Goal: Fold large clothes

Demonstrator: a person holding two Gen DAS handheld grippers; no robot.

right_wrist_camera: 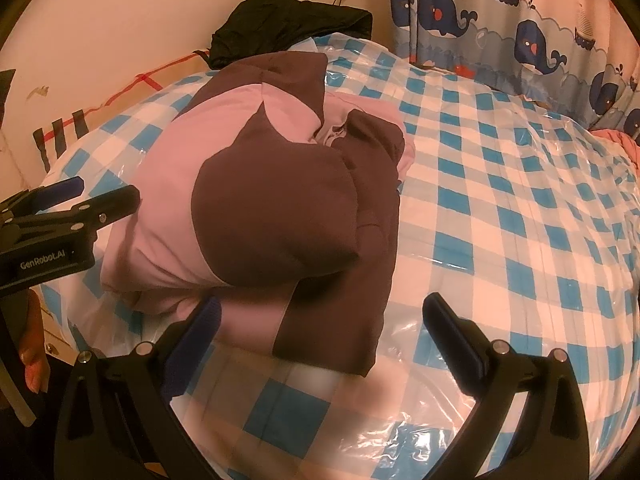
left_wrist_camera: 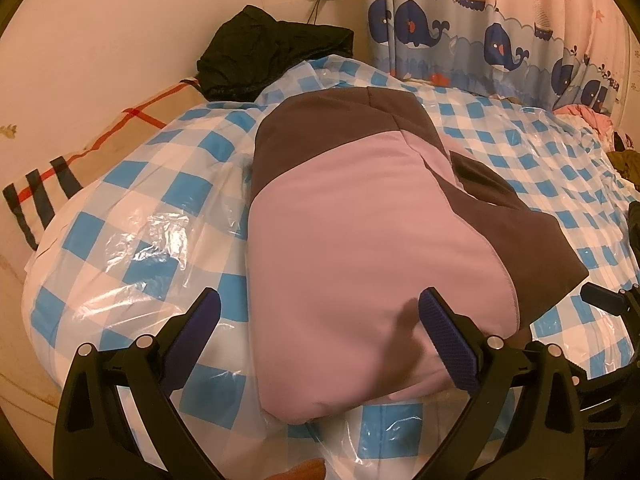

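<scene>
A pink and dark brown padded garment (left_wrist_camera: 360, 220) lies folded into a thick bundle on the bed; it also shows in the right wrist view (right_wrist_camera: 272, 200). My left gripper (left_wrist_camera: 320, 312) is open, its jaws wide apart over the bundle's near pink end, holding nothing. It also appears at the left edge of the right wrist view (right_wrist_camera: 104, 196). My right gripper (right_wrist_camera: 320, 320) is open and empty, just above the bundle's near brown edge. Its tip shows at the right edge of the left wrist view (left_wrist_camera: 600, 296).
The bed is covered by a blue and white checked sheet under clear plastic (right_wrist_camera: 500, 220). A black garment (left_wrist_camera: 276, 52) lies by the wall. A striped pillow (left_wrist_camera: 52, 184) is at left. A whale-print curtain (left_wrist_camera: 500, 32) hangs behind. Pink clothes (left_wrist_camera: 588, 116) lie far right.
</scene>
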